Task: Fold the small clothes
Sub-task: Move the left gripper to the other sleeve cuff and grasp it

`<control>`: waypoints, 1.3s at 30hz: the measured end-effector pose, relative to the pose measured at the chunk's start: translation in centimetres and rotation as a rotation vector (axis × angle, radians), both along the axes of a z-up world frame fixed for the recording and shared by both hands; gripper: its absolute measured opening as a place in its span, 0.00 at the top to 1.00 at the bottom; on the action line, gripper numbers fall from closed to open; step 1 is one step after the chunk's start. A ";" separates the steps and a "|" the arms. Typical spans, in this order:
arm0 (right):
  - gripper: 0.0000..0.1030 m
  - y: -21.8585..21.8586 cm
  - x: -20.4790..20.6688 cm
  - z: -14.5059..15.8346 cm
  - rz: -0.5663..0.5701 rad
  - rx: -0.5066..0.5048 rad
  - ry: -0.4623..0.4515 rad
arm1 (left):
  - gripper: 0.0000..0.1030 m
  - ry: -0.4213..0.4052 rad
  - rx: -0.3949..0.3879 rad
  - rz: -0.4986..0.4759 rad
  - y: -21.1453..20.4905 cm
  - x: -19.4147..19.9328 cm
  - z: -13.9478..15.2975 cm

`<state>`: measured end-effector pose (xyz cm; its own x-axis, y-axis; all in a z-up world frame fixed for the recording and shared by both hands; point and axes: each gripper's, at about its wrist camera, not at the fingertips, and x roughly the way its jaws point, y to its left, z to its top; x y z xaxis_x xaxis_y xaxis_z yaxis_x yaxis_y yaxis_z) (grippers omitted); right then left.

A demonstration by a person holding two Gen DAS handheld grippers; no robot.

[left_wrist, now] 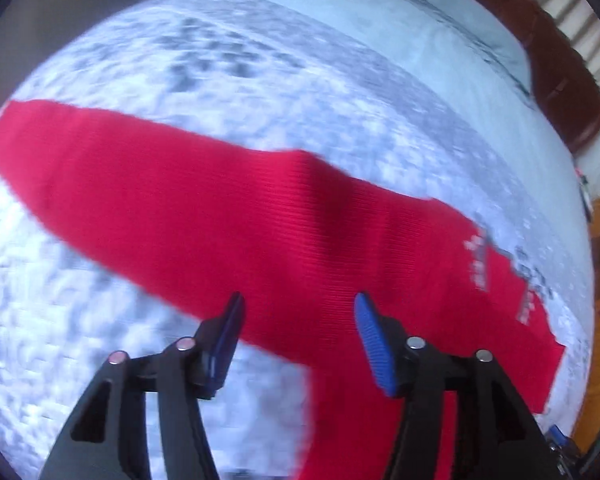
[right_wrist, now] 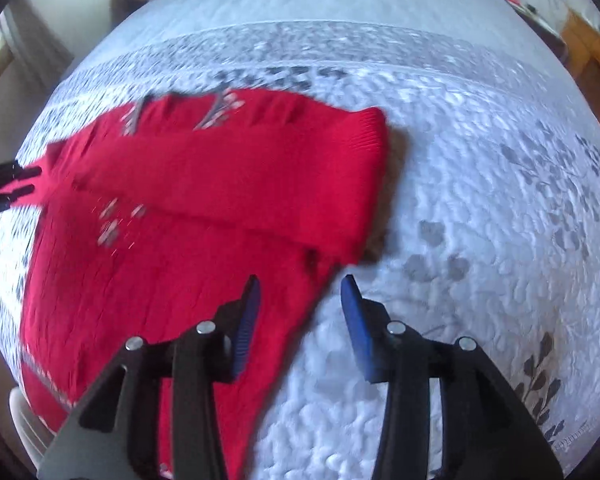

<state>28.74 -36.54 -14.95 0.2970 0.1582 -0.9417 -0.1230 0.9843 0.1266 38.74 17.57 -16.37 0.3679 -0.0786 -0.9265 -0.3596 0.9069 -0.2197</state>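
Two grippers are seen, both with fingers spread wide and nothing held between them. A red sweater (left_wrist: pixel 220 200) is laid flat on a bed (left_wrist: pixel 340 40) covered by a white quilt (right_wrist: pixel 460 200) with a grey leaf print. In the left wrist view one sleeve (left_wrist: pixel 100 160) is stretched out long across the quilt toward the left edge, and the left gripper (left_wrist: pixel 298 336) is held just above the sweater's body, near where the sleeve joins it. White pattern marks (left_wrist: pixel 478 264) are visible on the knit at the right. In the right wrist view the other sleeve (right_wrist: pixel 260 168) is folded across the sweater's chest, its ribbed cuff (right_wrist: pixel 370 136) pointing right. The right gripper (right_wrist: pixel 300 312) is positioned over the sweater's right edge, one finger above red knit, the other above quilt. Contact with the cloth cannot be told; both views are blurred.
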 end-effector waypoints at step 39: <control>0.50 5.0 -3.4 -1.2 0.078 -0.041 0.015 | 0.92 -0.394 0.142 0.192 10.5 1.4 8.5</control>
<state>25.36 -31.57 -16.18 0.2710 0.1413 -0.9521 -0.1980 0.9762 0.0885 40.12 28.11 -7.89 0.6900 0.1433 -0.7095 -0.4379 0.8631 -0.2516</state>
